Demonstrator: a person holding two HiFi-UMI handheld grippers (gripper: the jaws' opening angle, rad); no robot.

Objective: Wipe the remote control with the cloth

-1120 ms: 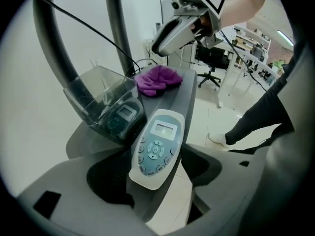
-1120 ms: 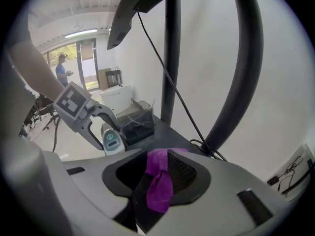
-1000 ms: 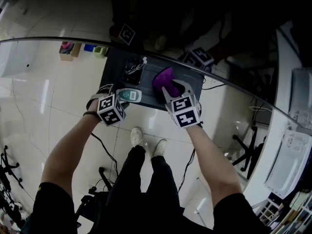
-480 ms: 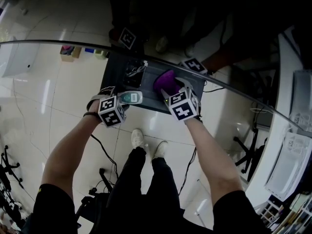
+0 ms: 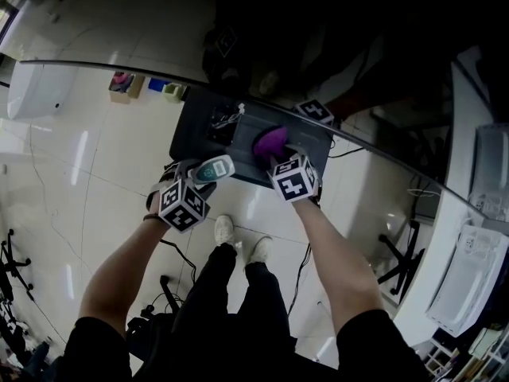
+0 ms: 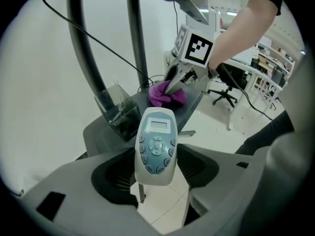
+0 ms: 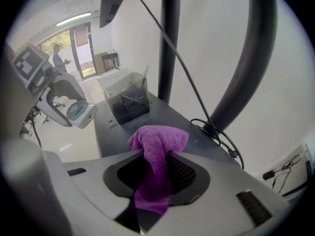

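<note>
A dark bench (image 5: 189,134) stands on glossy white floor tiles (image 5: 87,157). Beyond its left corner sit small coloured boxes (image 5: 127,86); right of it, an office chair (image 5: 398,255) and white desks (image 5: 469,277).

Tabletop (image 7: 118,132) is open near its front edge; clear box (image 7: 129,101), cable (image 7: 216,134) and two dark poles (image 7: 169,38) crowd the far side.

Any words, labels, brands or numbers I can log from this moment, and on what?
No text can be read.
Remote: its small screen and button marks are too small and blurred to read.
Marker cubes: black-and-white square codes only, no letters or numbers.
Cloth: plain purple, no tag or print in view.
</note>
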